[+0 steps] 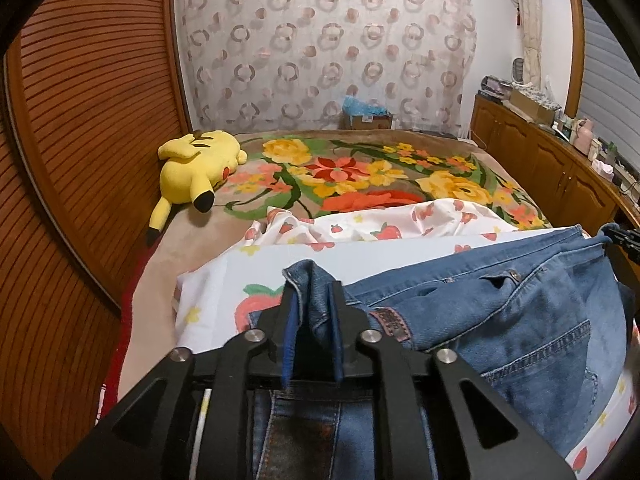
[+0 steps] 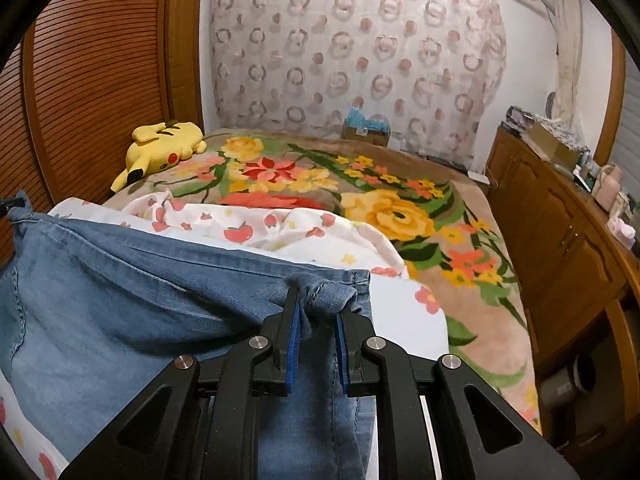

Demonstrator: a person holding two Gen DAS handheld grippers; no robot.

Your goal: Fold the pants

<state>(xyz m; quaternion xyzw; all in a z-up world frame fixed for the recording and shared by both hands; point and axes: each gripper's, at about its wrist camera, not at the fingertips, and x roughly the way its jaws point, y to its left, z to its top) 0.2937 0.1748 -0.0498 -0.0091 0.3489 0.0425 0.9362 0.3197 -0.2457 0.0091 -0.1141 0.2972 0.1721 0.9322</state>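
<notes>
Denim's pinched at both ends right now. The left gripper [image 1: 313, 308] has its blue pads clamped on a bunched-up bit of the jeans [image 1: 500, 308], near the leather patch [image 1: 394, 322] and back pocket, so I'd say that's the waistband side. The right gripper [image 2: 318, 312] is clenched on a rolled fold of the same jeans [image 2: 120, 300], which looks like a hem, but I can't say for sure.

Why two grips? My guess is it keeps the edge stretched between both hands, so the fabric moves as one flat panel instead of flopping.

The jeans lie across the white strawberry-print sheet [image 1: 360, 232], spread over the floral blanket [image 2: 400, 208], giving a smooth spot to fold on. The yellow plush [image 1: 196, 168] sits well off by the wooden wall [image 1: 88, 120], out of the way.
</notes>
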